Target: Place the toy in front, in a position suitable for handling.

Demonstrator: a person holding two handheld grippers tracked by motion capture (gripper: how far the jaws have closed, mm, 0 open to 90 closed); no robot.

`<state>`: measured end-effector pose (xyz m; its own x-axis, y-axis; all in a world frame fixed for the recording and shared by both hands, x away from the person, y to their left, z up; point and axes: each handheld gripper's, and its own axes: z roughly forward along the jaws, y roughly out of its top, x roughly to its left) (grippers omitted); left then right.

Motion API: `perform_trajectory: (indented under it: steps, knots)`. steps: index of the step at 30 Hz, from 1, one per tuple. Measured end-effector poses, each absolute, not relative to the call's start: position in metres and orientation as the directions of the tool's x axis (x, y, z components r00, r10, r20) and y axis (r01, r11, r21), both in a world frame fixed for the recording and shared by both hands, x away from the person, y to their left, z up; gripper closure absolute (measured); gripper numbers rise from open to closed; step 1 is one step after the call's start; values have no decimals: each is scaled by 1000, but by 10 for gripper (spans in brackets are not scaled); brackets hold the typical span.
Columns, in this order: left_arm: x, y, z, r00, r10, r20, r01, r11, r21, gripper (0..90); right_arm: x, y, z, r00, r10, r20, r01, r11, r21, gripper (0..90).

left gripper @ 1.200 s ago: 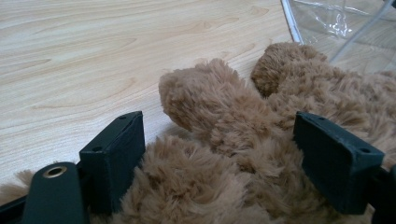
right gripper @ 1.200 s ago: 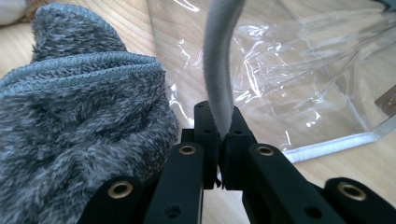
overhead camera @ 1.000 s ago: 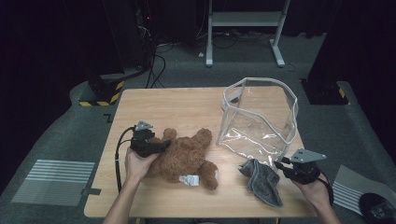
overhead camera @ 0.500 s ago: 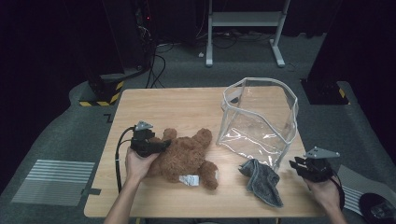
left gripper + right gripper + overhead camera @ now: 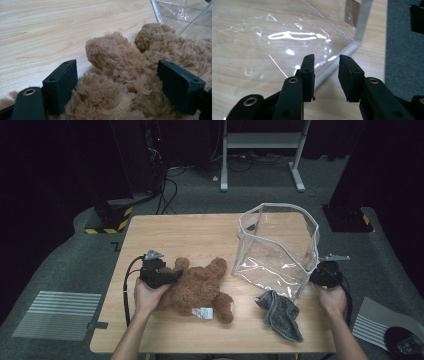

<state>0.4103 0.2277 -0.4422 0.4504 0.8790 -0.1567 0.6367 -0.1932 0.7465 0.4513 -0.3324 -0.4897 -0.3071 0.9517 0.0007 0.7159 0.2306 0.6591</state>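
- Forearms enter from the bottom edge of the high view. Left hand [image 5: 147,295] lies low on the wooden table [image 5: 200,232], its left gripper [image 5: 172,276] pointing level toward the right into the teddy bear [image 5: 200,287]. Right hand [image 5: 330,297] sits at the table's right edge, its right gripper [image 5: 312,279] aimed leftward at the lower right corner of the clear bag [image 5: 277,247].
- Teddy bear lies flat on the near middle of the table, long axis running left to right with a slight slant toward the near right, white tag [image 5: 202,312] on its near side. Clear bag stands upright just right of it, mouth upward. Grey cloth [image 5: 281,312] lies crumpled in front of the bag, close to the bear's leg.
- Left gripper view: jaws set wide, brown plush [image 5: 117,82] bulging between them and pressed against both pads [image 5: 61,82]; bear gripped. Bag's corner [image 5: 175,12] at upper right.
- Right gripper view: jaws a small gap apart, having just opened a little, nothing clamped; bag's white edge strip [image 5: 332,68] runs slantwise just beyond the tips, the clear wall [image 5: 274,37] left of it.
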Motion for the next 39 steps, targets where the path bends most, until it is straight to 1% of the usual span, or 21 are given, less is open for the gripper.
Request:
perform_trajectory:
  steps: [8, 14, 21, 27, 30, 31, 35, 39]
  knots:
    - [410, 228, -442, 454, 877, -155, 634, -196, 748, 186, 459, -320, -491, -341, 940, 18, 701, 241, 672, 646]
    - [407, 227, -440, 472, 869, -146, 618, -209, 758, 196, 465, -307, -490, -376, 927, 3, 684, 275, 675, 635]
    - [400, 230, -439, 504, 848, -163, 601, -208, 772, 156, 475, -288, -489, -406, 914, -4, 671, 301, 677, 630]
    - [392, 235, -434, 518, 843, -145, 588, -227, 776, 145, 478, -280, -490, -416, 909, -3, 669, 308, 677, 630]
    - [386, 236, -431, 534, 835, -133, 580, -247, 776, 116, 478, -278, -491, -414, 910, 2, 668, 302, 680, 631]
    - [378, 238, -427, 547, 829, -119, 573, -267, 775, 104, 478, -278, -492, -412, 911, 2, 669, 301, 680, 631]
    - [362, 237, -422, 585, 806, -94, 539, -299, 788, 31, 478, -278, -492, -408, 913, 4, 671, 297, 680, 620]
    - [351, 231, -422, 621, 780, -77, 530, -346, 774, 0, 478, -281, -491, -406, 914, 8, 675, 294, 677, 605]
